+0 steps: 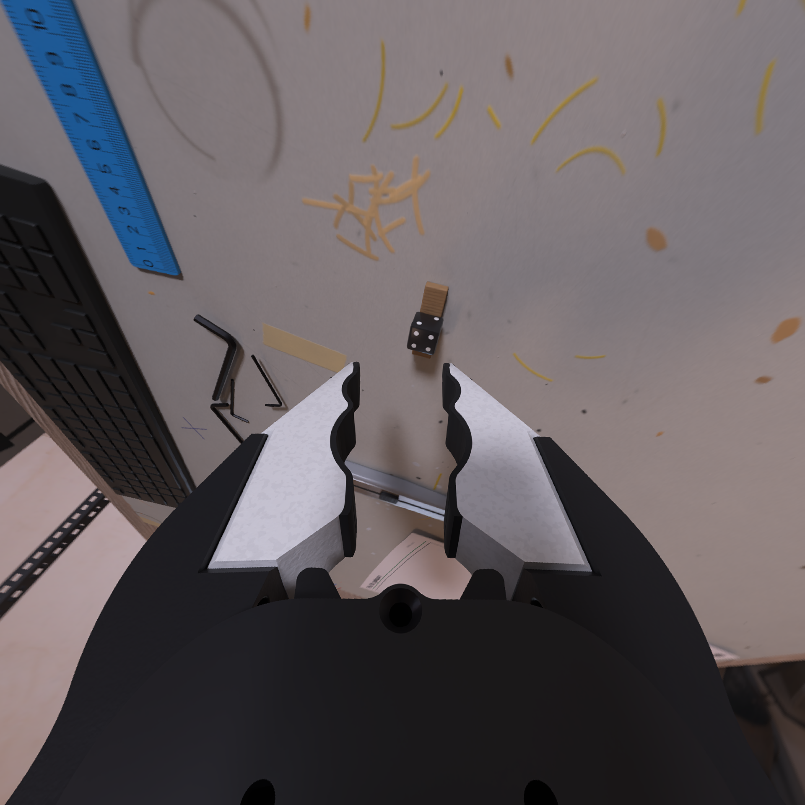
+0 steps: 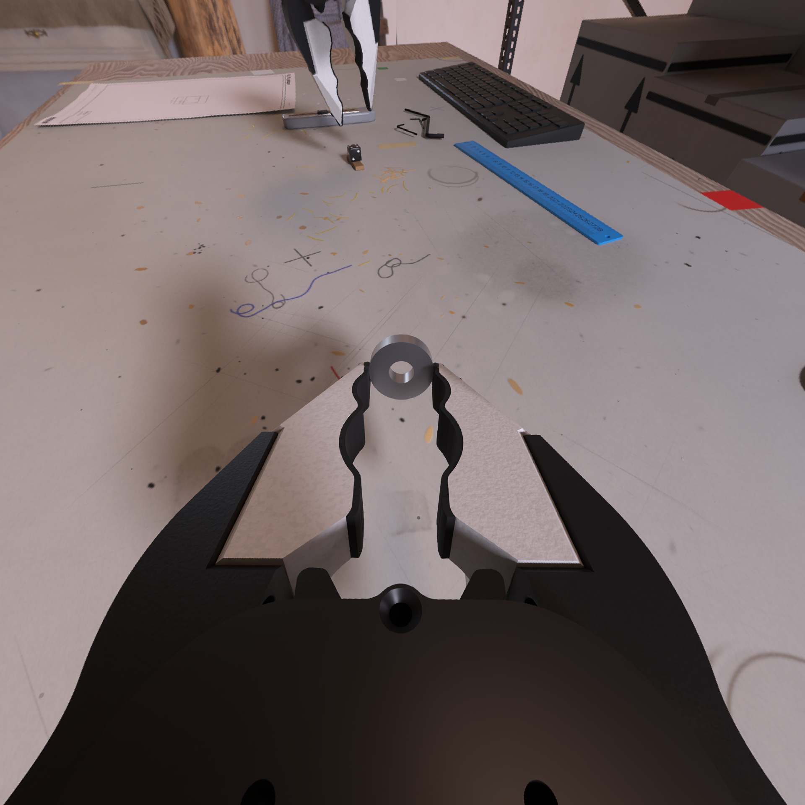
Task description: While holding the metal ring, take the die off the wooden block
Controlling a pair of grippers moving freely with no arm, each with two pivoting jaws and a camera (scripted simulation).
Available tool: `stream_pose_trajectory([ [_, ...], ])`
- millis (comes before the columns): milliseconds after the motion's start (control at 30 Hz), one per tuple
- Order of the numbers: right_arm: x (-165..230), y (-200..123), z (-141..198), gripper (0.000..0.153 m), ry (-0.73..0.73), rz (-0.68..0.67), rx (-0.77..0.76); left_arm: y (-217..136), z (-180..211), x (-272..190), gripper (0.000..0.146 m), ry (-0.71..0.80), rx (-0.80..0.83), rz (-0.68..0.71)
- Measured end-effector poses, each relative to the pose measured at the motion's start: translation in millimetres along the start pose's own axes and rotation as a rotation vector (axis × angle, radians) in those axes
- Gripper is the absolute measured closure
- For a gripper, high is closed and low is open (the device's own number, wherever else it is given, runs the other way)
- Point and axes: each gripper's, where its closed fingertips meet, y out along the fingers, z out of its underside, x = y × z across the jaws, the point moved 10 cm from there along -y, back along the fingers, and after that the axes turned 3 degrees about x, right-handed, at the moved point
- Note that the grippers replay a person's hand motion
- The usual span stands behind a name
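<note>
Black and white-pipped, the die [image 1: 425, 331] sits on the near end of a small wooden block [image 1: 433, 298] that lies flat on the grey worktop [image 1: 610, 435], just ahead of the left gripper [image 1: 400, 370], whose fingers stand apart with nothing between them. Well across the table, the right gripper [image 2: 401, 370] pinches a thick metal ring [image 2: 400, 366] at its fingertips, the ring held on edge with its hole facing the camera and clear of the surface. By its look the die is rigid, light and smooth-faced, so a squeeze across two opposite flat sides, taken above the block's top, seems the surest hold; a grip on the corners would likely let it twist or skid. The block appears light too and may shift if nudged, so the fingers probably need to close on the die alone. The ring looks stiff, heavier and slick, held only by its rim at the very tips, which suggests that hand should keep steady. No container appears in either view; around the die lie black hex keys [image 1: 226, 361], a blue ruler [image 1: 91, 130], a black keyboard [image 1: 65, 348], a strip of tape [image 1: 305, 346] and scattered yellow streaks on the tabletop.
</note>
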Motion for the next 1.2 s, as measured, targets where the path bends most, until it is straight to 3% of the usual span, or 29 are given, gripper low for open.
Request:
stream_pose_trajectory([
  [567, -6.9, 0.7, 1.3, 0.125, 0.059, -0.018, -0.002, 38.6, -5.4, 7.5, 0.114, 0.173, 0.147, 0.103],
  [800, -7.9, -0.5, 1.4, 0.125, 0.072, -0.024, -0.005, 42.3, -7.8, 3.6, 0.118, 0.177, 0.148, 0.126],
  [933, -6.3, 0.0, 1.2, 0.125, 0.076, -0.033, -0.007, 41.8, -7.3, 0.2, 0.130, 0.186, 0.146, 0.124],
  [1200, -5.5, 0.8, 0.9, 0.125, 0.077, -0.036, -0.007, 33.4, -6.6, -3.9, 0.130, 0.050, 0.052, 0.084],
])
